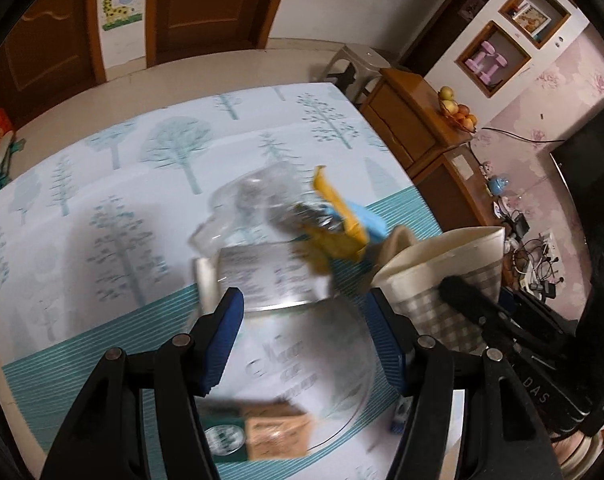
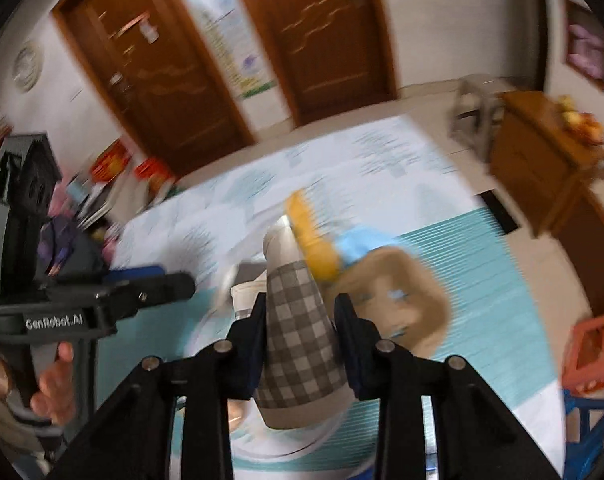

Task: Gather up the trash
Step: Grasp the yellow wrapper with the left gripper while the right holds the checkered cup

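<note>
Left wrist view: left gripper (image 1: 303, 332) released, blue pads (image 1: 224, 340) spread wide and pressing on nothing, poised above a round clear plate (image 1: 341, 360) on the tablecloth (image 1: 102, 208) printed with pale trees and teal stripes. Ahead of the pads, motion-blurred: a crumpled clear plastic bottle (image 1: 258, 204) with a printed label (image 1: 266, 272), and just beyond it a yellow and blue wrapper (image 1: 341, 220); whether the bottle rests on the table or hangs above it cannot be told. Near the lower edge, a small brown and green carton (image 1: 258, 436) on the plate. To the right, a cream paper cup (image 1: 441, 272) with a grey checked band, tilted with its open mouth upward, the black finger (image 1: 473, 308) of the other gripper against its side. Beyond the table, a wooden cabinet (image 1: 413, 120) carrying a bowl of fruit (image 1: 457, 112), and two brown doors (image 1: 206, 4) on the far wall. Right wrist view, heavily blurred: right gripper (image 2: 300, 336) clenched on the checked cup (image 2: 298, 332), both pads against its sides, cup raised over the table with its base toward the camera. Past the cup, the yellow and blue wrapper (image 2: 321, 240) and a tan blurred shape (image 2: 397, 300) not identifiable. At the left, a person's hand (image 2: 50, 384) wrapped round the handle of the left gripper (image 2: 158, 284), its jaw state not readable here
</note>
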Tool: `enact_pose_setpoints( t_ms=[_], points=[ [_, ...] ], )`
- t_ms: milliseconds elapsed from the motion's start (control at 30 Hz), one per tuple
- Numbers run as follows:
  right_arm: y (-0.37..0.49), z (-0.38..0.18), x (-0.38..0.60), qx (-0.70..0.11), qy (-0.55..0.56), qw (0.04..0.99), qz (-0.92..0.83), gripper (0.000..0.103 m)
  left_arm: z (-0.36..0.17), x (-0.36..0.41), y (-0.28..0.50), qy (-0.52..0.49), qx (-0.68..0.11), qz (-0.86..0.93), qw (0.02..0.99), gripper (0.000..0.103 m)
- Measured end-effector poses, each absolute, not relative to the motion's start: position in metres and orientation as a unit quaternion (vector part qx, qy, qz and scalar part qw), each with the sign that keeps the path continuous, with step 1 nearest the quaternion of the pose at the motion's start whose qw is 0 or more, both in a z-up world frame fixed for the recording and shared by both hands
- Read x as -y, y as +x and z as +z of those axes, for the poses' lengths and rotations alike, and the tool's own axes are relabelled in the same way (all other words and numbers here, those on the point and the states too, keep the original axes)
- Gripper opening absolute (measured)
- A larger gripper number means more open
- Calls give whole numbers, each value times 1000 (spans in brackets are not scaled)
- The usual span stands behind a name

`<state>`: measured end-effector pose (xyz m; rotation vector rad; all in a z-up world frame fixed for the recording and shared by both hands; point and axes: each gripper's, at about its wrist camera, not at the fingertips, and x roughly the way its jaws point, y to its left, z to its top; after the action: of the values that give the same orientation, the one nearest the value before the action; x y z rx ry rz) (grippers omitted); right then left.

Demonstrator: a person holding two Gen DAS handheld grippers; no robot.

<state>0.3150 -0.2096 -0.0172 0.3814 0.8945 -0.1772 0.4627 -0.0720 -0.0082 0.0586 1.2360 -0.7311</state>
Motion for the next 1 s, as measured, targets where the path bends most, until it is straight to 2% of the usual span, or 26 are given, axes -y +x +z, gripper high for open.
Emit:
enact_pose_setpoints(
  t_ms=[267, 633, 667, 733, 800, 833, 1000],
  points=[
    [302, -22, 253, -389, 223, 873, -190, 32, -34, 124, 479, 12, -598, -325, 732, 61],
    [295, -35, 266, -381, 258, 866, -195, 32, -81, 163, 504, 10, -638, -267, 722, 60],
    [295, -36, 266, -382, 259, 866, -195, 32, -85, 166, 505, 10, -640, -266, 721, 57],
    [290, -37, 265, -382, 262, 865, -193, 32, -93, 170, 506, 17, -646, -260, 718, 29],
    [287, -38, 263, -382, 263, 865, -190, 32, -97, 172, 505, 17, -648, -262, 715, 17],
    [284, -38, 262, -382, 264, 865, -189, 32, -95, 172, 506, 15, -644, -263, 719, 13],
    [269, -37, 257, -376, 275, 866, -181, 32, -75, 165, 491, 29, -611, -267, 744, 9]
  ],
)
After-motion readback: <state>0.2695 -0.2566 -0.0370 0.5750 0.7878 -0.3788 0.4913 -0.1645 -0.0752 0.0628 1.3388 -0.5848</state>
